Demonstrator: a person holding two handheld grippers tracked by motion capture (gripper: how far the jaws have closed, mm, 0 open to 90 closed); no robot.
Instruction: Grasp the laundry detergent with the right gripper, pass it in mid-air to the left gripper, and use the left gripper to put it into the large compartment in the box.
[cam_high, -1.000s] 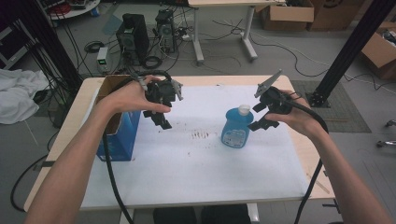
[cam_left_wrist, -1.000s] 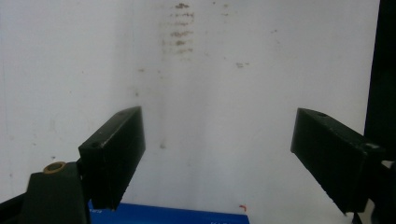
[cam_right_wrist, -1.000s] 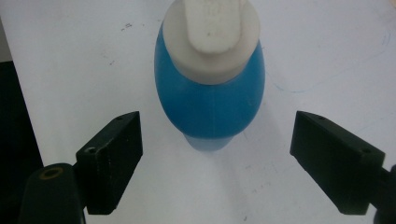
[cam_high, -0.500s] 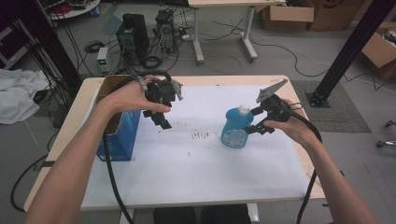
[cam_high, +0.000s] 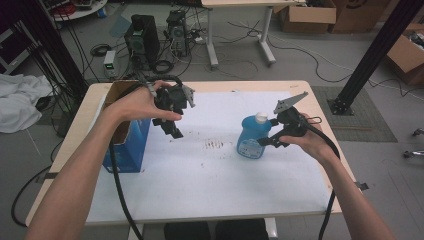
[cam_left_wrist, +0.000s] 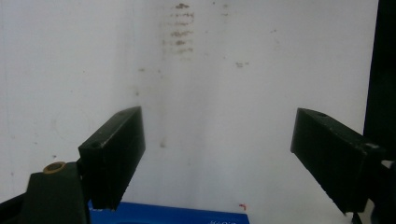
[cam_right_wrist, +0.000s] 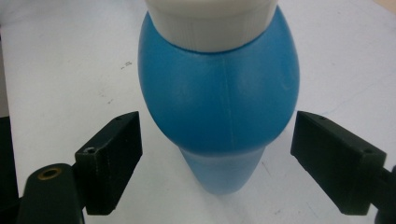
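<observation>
One blue bottle (cam_high: 251, 140) with a white cap stands upright on the white sheet that covers the table (cam_high: 230, 200), right of the middle, and one blue-sided cardboard box (cam_high: 125, 145) sits open-topped at the table's left edge. There are two grippers, one in each hand. The right gripper (cam_high: 267, 141) is held low at the bottle's right side, its grey plate tilted upward, the forearm coming in from the lower right; in the right gripper view its jaws are spread wide with the bottle (cam_right_wrist: 219, 107) standing between them, a clear gap on each side, so it grips nothing. The left gripper (cam_high: 172, 131) is raised above the table just right of the box, the hand wrapped over its top and the jaws pointing down toward the sheet; in the left gripper view those jaws are also wide apart and empty, with a patch of brown smudges (cam_left_wrist: 180, 28) on the sheet beyond them and a strip of the box's blue side at the bottom edge.
</observation>
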